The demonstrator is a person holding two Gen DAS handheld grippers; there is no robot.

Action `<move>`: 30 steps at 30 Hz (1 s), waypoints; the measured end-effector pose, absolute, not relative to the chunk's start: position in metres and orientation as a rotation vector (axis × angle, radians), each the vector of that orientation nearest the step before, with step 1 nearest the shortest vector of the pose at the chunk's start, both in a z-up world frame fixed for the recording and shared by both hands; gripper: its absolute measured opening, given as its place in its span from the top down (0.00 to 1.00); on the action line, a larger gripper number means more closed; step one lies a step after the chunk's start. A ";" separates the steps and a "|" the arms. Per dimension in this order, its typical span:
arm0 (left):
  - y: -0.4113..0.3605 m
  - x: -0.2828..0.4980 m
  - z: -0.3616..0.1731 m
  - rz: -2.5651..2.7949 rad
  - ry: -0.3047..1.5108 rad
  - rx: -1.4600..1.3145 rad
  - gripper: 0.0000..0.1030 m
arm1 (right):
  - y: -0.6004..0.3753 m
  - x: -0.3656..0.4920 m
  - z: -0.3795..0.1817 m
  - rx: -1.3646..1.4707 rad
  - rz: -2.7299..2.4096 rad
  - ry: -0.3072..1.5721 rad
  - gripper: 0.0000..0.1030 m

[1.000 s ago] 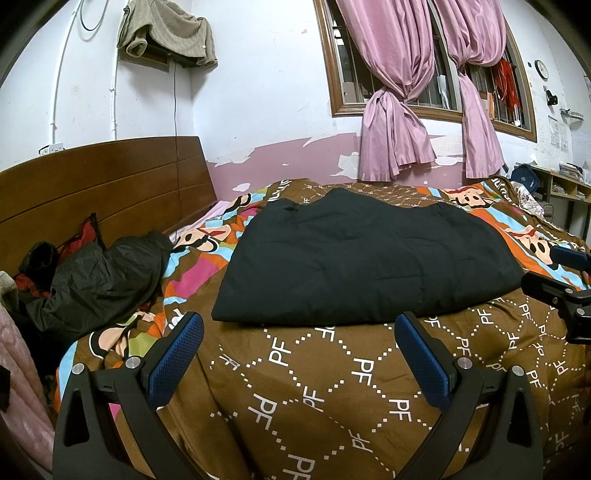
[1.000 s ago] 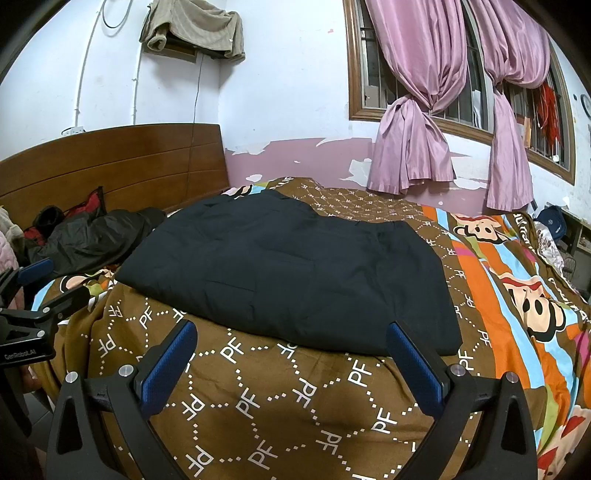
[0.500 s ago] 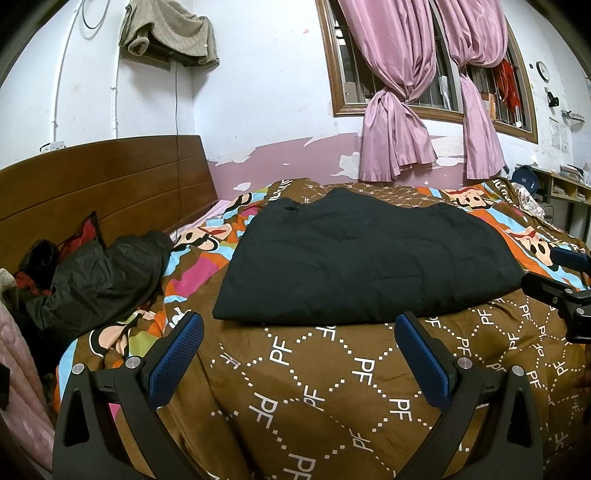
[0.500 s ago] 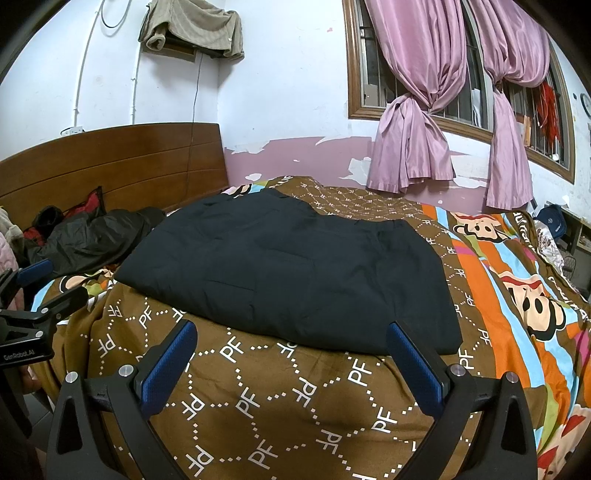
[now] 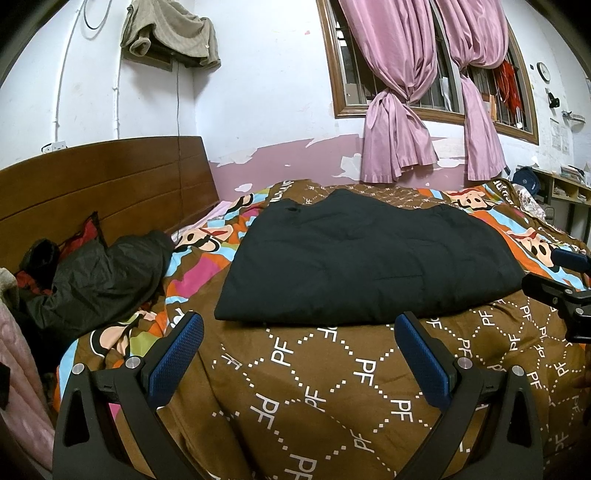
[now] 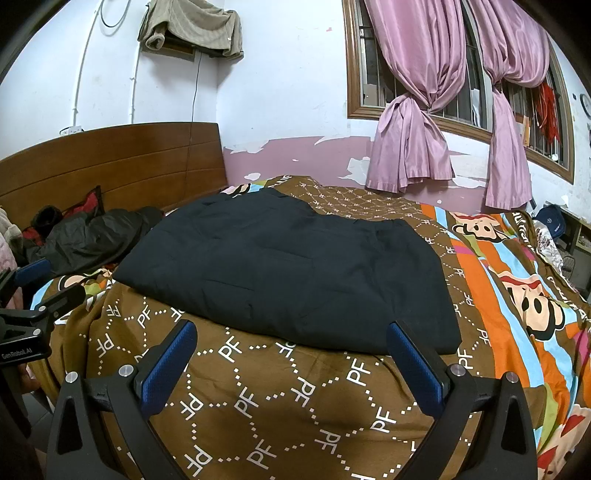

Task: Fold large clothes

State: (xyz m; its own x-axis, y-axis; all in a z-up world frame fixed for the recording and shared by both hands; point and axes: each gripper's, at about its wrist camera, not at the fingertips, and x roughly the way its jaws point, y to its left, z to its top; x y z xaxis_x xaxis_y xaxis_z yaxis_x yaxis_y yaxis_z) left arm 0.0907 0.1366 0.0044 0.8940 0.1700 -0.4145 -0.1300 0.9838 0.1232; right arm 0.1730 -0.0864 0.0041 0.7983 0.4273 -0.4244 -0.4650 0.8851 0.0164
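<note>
A large black garment (image 5: 365, 258) lies folded flat in a wide slab on the brown patterned bedspread (image 5: 332, 387); it also shows in the right wrist view (image 6: 295, 273). My left gripper (image 5: 299, 332) is open and empty, held just short of the garment's near edge. My right gripper (image 6: 291, 338) is open and empty, also just short of the near edge, toward its right corner. Each gripper shows at the edge of the other's view: the right one (image 5: 561, 280), the left one (image 6: 33, 291).
A crumpled dark jacket (image 5: 99, 269) lies at the left by the wooden headboard (image 5: 103, 192). Pink curtains (image 5: 399, 110) hang at the window behind the bed. A cloth (image 5: 170, 33) hangs high on the wall. Shelves (image 5: 569, 192) stand at the far right.
</note>
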 end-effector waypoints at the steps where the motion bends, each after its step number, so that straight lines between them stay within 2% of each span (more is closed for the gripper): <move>1: 0.137 0.091 0.005 0.156 0.438 0.092 0.02 | -0.087 0.173 0.004 -0.089 0.480 0.435 0.00; 30: 0.138 0.086 0.006 0.150 0.440 0.084 0.02 | -0.089 0.174 0.004 -0.088 0.480 0.437 0.00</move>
State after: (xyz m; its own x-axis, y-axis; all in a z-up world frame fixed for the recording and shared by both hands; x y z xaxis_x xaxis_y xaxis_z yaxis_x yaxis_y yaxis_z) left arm 0.0856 0.1383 0.0058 0.8941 0.1630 -0.4172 -0.1267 0.9854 0.1133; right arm 0.1738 -0.0891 0.0044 0.7965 0.4282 -0.4269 -0.4653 0.8849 0.0195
